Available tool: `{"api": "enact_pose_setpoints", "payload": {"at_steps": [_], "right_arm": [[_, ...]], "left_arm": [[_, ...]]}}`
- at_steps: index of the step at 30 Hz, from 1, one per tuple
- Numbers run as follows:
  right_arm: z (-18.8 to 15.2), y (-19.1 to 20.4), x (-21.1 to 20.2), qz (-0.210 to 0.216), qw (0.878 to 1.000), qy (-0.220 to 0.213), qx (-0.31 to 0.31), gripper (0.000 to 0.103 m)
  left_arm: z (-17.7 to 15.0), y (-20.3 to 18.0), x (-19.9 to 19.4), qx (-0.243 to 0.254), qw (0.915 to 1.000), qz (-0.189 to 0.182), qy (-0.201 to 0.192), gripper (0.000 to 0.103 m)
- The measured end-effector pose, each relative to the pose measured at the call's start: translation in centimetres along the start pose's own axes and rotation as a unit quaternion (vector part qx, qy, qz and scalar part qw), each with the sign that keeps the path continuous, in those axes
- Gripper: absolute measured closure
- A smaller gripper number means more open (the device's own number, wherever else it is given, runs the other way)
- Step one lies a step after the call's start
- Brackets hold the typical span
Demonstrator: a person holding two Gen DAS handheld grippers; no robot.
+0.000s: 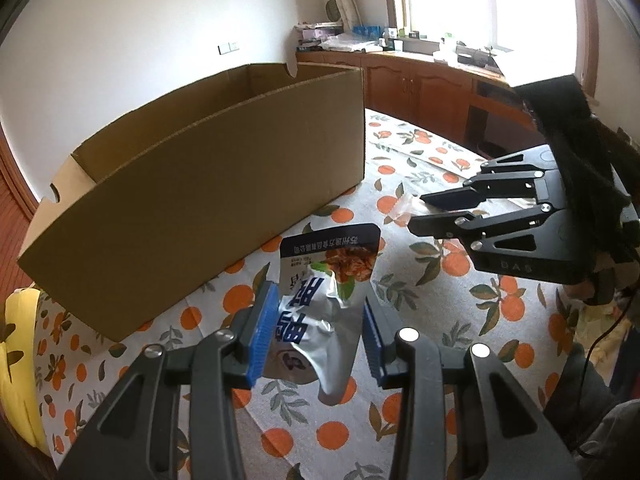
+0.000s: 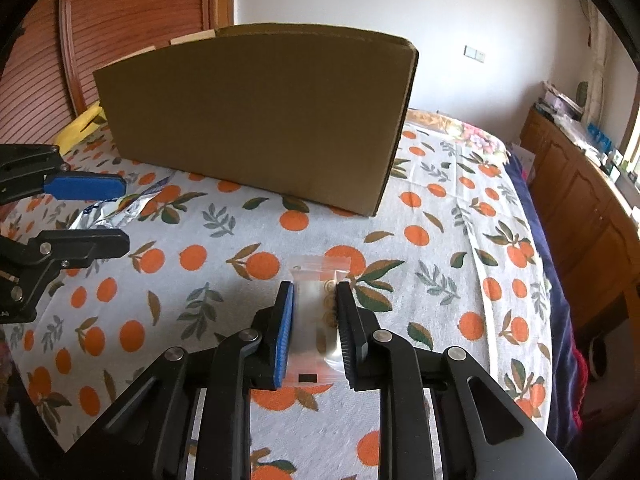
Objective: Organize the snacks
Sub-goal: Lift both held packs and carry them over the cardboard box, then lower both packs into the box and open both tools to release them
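A silver and navy snack pouch lies crumpled on the orange-print tablecloth, between the fingers of my left gripper, which is open around it with gaps on both sides. The pouch also shows in the right wrist view. A small clear snack packet lies between the fingers of my right gripper, which is open, straddling it. That packet and the right gripper show in the left wrist view. A large open cardboard box stands behind both; it also shows in the right wrist view.
A yellow object lies at the table's left edge beside the box. Wooden cabinets with clutter run along the far wall under a window. The tablecloth stretches right to the table's edge.
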State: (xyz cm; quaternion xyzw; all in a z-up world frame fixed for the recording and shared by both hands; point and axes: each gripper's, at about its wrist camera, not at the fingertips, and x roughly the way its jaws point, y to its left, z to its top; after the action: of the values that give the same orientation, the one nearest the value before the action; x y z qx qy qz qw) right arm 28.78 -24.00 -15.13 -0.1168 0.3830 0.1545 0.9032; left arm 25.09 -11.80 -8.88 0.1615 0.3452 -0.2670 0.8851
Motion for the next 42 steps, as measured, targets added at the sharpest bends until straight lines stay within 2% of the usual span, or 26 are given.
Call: {"api": "enact_pose_setpoints", "payload": {"at_steps": [10, 19, 32, 42], "right_arm": [[1.9, 0.5, -4.6, 0.008, 0.999, -0.046, 0.002, 0.084], [4.8, 1.2, -7.0, 0.014, 0.996, -0.083, -0.007, 0.084], [9.5, 1.9, -6.5, 0.02, 0.993, -0.112, -0.03, 0.084], [13.0, 2.3, -4.8, 0.023, 0.991, -0.127, -0.04, 0.084]], "left_arm": [[1.4, 0.7, -2.7, -0.019, 0.9985, 0.013, -0.05, 0.065], [3.7, 3.2, -4.9, -0.047, 0.9934, 0.029, -0.1, 0.065], [5.1, 8.6, -5.0, -0.087, 0.9864, 0.047, -0.132, 0.065], [5.9, 11.8, -3.3, -0.101, 0.9834, 0.061, -0.138, 0.064]]}}
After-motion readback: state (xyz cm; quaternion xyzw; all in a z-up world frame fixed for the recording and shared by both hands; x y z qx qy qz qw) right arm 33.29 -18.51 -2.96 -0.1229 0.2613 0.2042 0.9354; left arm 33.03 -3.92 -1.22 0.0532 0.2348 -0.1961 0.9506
